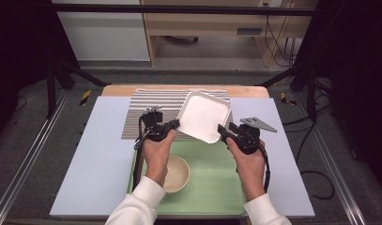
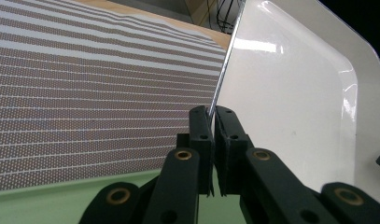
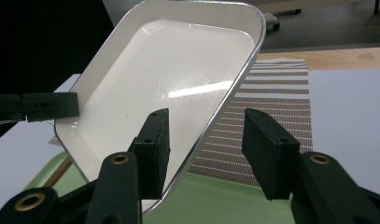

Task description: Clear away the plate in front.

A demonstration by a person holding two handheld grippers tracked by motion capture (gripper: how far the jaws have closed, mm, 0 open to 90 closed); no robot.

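Observation:
A white square plate (image 1: 202,116) hangs tilted above the striped mat (image 1: 151,112). My left gripper (image 1: 176,124) is shut on the plate's left rim; in the left gripper view the thin rim (image 2: 220,88) runs up from between the closed jaws of that gripper (image 2: 212,112). My right gripper (image 1: 222,131) is at the plate's near right edge. In the right gripper view the plate (image 3: 169,79) has its rim between the jaws of this gripper (image 3: 206,135). One pad lies over the plate's inside and the other stands clear of the rim, so they do not clamp it.
A green tray (image 1: 212,178) lies at the table's front with a cream bowl (image 1: 177,173) in its left part, under my left forearm. The striped mat lies on a pale blue sheet (image 1: 104,154) covering the table. Black frame bars stand at both sides.

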